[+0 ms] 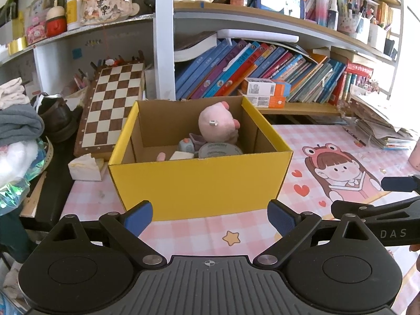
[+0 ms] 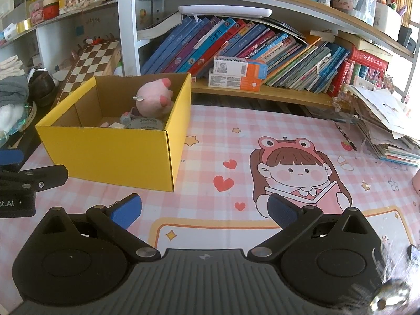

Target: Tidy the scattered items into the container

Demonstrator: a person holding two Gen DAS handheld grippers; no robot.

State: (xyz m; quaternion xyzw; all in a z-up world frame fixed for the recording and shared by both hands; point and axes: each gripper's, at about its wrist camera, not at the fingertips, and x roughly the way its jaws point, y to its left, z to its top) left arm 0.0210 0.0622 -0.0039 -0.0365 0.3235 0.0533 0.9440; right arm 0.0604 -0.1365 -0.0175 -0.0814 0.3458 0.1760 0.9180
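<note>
A yellow cardboard box (image 1: 199, 183) stands open on the pink cartoon mat (image 1: 341, 183). It also shows in the right wrist view (image 2: 110, 155). Inside lie a pink plush toy (image 1: 218, 124), a round tape roll (image 1: 219, 150), a small grey toy (image 1: 185, 145) and a white block (image 1: 181, 155). The plush also shows in the right wrist view (image 2: 155, 97). My left gripper (image 1: 210, 219) is open and empty, just in front of the box. My right gripper (image 2: 204, 211) is open and empty over the mat, right of the box.
A chessboard (image 1: 113, 107) leans behind the box at the left. A white wedge-shaped object (image 1: 85, 169) lies left of the box. Folded clothes (image 1: 18, 123) pile at the far left. Books (image 2: 236, 47) fill the shelf behind. A paper stack (image 2: 388, 128) sits at the right.
</note>
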